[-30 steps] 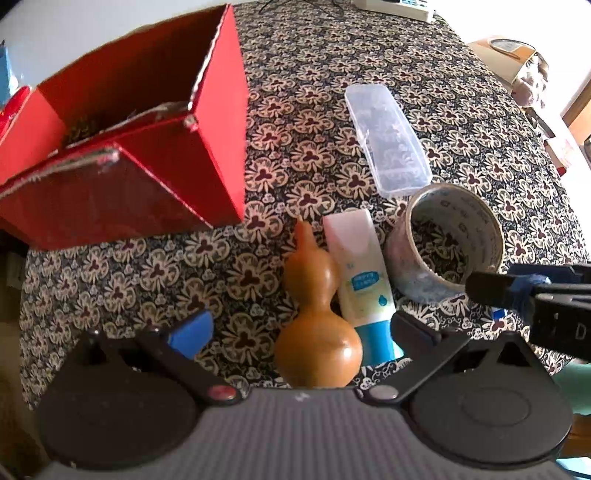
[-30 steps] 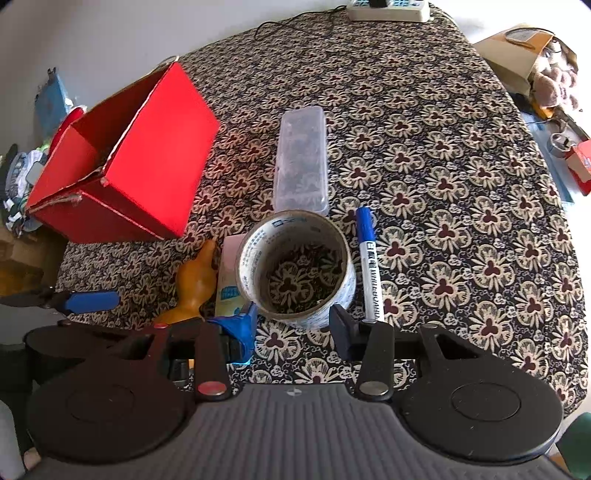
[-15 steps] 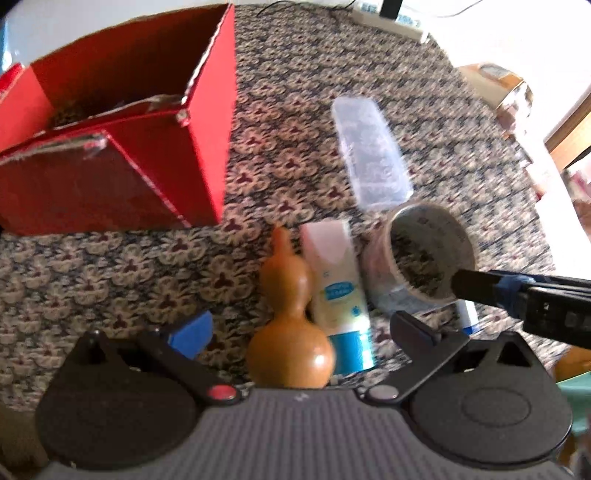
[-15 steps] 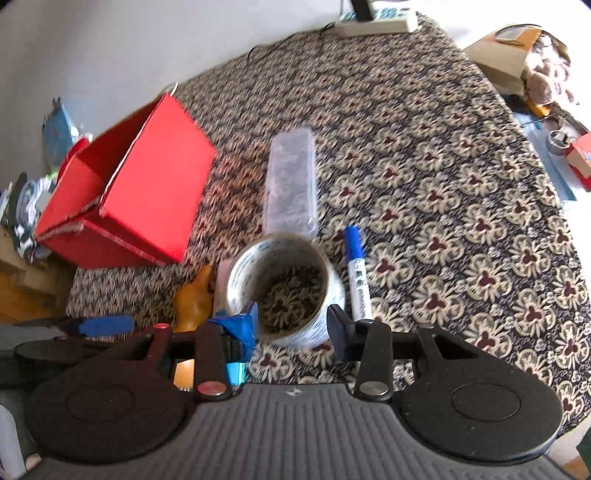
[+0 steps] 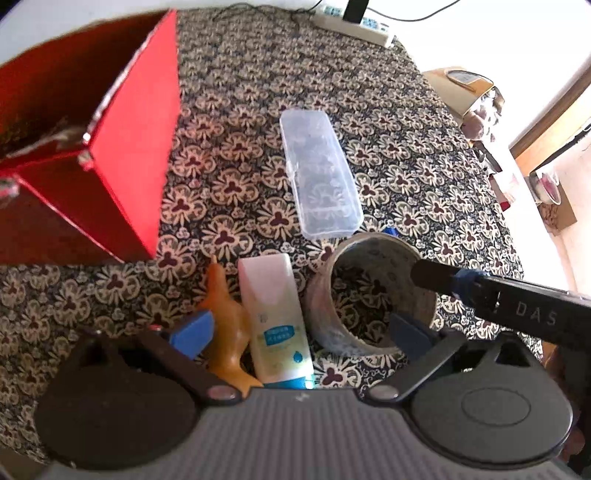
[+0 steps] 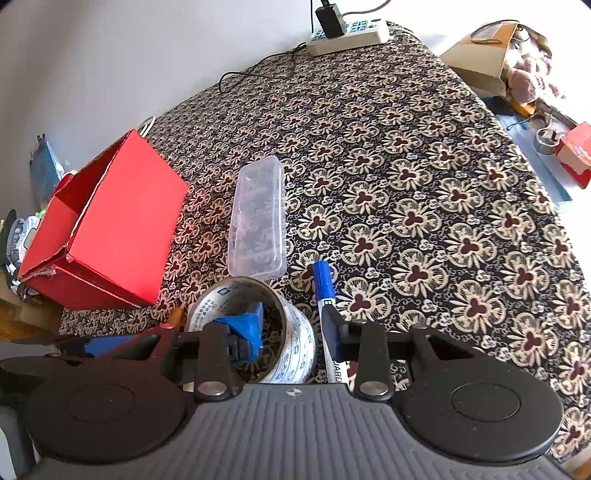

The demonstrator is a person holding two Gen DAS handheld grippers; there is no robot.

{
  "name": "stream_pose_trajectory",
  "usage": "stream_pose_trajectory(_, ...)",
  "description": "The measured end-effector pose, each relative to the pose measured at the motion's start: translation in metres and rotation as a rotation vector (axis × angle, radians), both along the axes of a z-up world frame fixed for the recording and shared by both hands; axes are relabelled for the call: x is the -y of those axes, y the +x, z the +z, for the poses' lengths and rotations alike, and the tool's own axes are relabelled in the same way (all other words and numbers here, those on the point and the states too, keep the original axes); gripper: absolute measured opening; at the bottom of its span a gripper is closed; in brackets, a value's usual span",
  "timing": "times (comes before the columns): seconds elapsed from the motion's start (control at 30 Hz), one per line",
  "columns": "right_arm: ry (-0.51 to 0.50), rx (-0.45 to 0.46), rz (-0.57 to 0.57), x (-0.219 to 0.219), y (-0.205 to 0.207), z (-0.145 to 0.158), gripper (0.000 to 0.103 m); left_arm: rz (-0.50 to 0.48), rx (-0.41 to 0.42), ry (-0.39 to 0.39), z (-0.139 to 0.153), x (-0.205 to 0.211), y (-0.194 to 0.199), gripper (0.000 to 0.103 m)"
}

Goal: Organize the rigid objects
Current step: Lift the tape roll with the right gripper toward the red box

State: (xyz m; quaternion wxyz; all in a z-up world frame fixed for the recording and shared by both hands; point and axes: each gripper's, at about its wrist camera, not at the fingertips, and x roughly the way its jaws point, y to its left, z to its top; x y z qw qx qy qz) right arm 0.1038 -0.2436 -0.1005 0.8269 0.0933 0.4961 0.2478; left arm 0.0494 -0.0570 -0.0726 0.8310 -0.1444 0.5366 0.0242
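Note:
A roll of clear tape (image 6: 291, 332) (image 5: 369, 295) stands on the patterned cloth. My right gripper (image 6: 295, 328) straddles its right wall, left pad (image 6: 243, 325) inside the ring and right finger outside; it looks closed on the wall. My left gripper (image 5: 299, 332) is open over an orange gourd (image 5: 225, 325) and a white and blue tube (image 5: 277, 321). A blue marker (image 6: 325, 295) lies right of the roll. A clear plastic case (image 6: 258, 218) (image 5: 317, 173) lies beyond. An open red box (image 6: 107, 225) (image 5: 110, 122) stands at the left.
A white power strip (image 6: 347, 33) with a cable lies at the cloth's far edge. Beyond the right edge of the table (image 6: 424, 166) are a cardboard box (image 6: 480, 55), a plush toy and small items on the floor.
Both grippers have lowered and moved forward. The right gripper's left pad has gone from outside the tape roll to inside it, and its jaws have narrowed around the wall.

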Motion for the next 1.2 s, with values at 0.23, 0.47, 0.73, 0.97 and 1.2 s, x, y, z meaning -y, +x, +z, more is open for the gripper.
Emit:
stream_pose_trajectory(0.23,0.002,-0.022,0.018,-0.002,0.008,-0.011,0.011,-0.042,0.014,0.058,0.001,0.010,0.006,0.078)
stream_pose_trajectory(0.47,0.017,-0.067,0.039,-0.002,0.014,-0.021,0.001,-0.062,-0.016,0.086,-0.012,0.016,0.019,0.035)
stream_pose_trajectory(0.73,0.022,-0.049,0.060,-0.003,0.009,-0.014,0.000,-0.091,-0.003,0.078,-0.009,0.023,0.021,0.009)
stream_pose_trajectory(0.97,0.038,0.001,0.065,0.001,-0.003,0.011,0.000,-0.107,0.068,0.100,0.017,0.026,0.012,0.009)
stream_pose_trajectory(1.2,0.077,0.107,0.070,-0.007,-0.010,0.048,0.000,-0.108,0.168,0.121,0.055,0.022,0.000,0.009)
